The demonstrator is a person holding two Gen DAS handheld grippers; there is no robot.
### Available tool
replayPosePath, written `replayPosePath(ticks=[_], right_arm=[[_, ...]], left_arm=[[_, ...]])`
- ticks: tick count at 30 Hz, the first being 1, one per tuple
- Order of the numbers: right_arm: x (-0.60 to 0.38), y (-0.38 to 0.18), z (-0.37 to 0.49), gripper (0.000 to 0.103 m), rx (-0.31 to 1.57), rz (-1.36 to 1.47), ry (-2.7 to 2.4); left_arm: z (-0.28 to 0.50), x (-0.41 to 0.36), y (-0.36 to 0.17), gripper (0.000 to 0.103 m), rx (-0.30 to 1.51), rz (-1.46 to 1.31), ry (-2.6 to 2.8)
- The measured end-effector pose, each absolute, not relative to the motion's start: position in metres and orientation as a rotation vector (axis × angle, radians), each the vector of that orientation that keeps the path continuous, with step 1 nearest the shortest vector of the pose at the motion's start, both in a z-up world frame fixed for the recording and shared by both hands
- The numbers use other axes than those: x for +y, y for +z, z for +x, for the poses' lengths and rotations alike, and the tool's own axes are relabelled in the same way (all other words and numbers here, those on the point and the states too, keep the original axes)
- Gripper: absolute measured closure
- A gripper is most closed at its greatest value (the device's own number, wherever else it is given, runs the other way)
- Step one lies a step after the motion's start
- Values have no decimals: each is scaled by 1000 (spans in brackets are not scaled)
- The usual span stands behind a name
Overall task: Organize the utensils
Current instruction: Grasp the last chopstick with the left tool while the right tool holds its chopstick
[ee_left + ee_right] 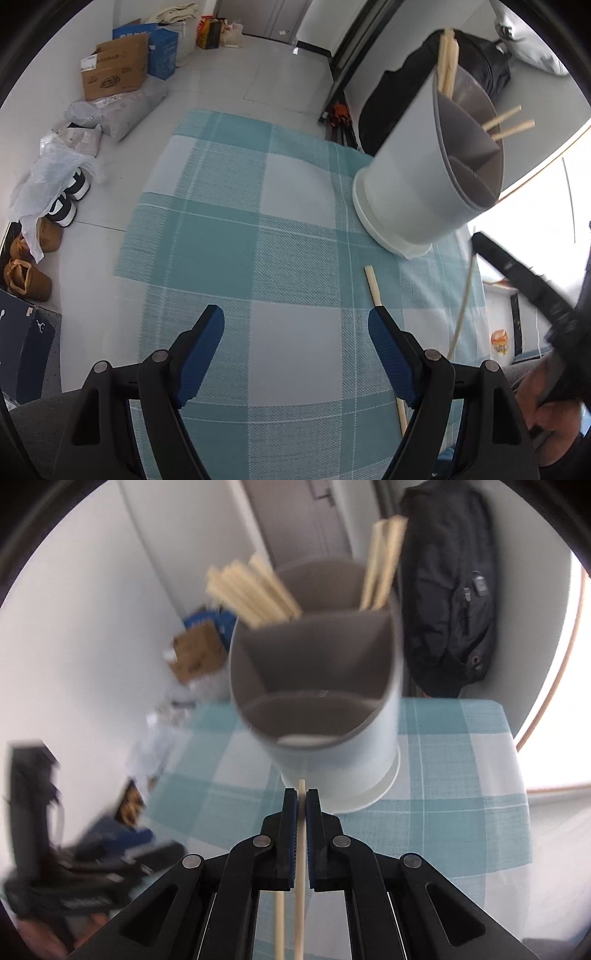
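Observation:
A grey round utensil holder (410, 184) with divided compartments stands on the teal checked cloth (236, 236); several wooden chopsticks (447, 62) stick out of its far compartments. My left gripper (295, 325) hovers open over the cloth with nothing between its fingers. One loose chopstick (372, 288) lies on the cloth and runs under the right finger. In the right wrist view, my right gripper (301, 797) is shut on a single chopstick (300, 886), whose tip points at the holder (332, 760) just ahead. The loose chopstick (279, 923) shows below it.
A black backpack (450, 602) leans behind the table. Cardboard boxes (114, 70), plastic bags and shoes (68, 199) sit on the floor to the left. The cloth's left edge (129, 236) drops off to the floor. A hand (550, 410) holds the right gripper's handle.

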State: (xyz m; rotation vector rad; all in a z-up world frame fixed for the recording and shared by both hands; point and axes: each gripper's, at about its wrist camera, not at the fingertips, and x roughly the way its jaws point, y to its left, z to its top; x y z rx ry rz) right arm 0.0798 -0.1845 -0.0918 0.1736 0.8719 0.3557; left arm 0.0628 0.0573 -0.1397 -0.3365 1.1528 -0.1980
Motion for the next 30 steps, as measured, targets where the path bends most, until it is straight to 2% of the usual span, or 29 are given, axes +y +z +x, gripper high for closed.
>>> replayPosePath(ticks=[8,25,30], right_arm=[[-229,-85,69,100,810,345,342],[-299,-115,66,100,870,680,319],[-308,-114,59,100,863,688,321]], left_arm=[[67,33,-145,26,1195,-292,-241],[89,-3,-150,27,1251,-163,-163],[95,-17,-156,37,1282,-129,-140]])
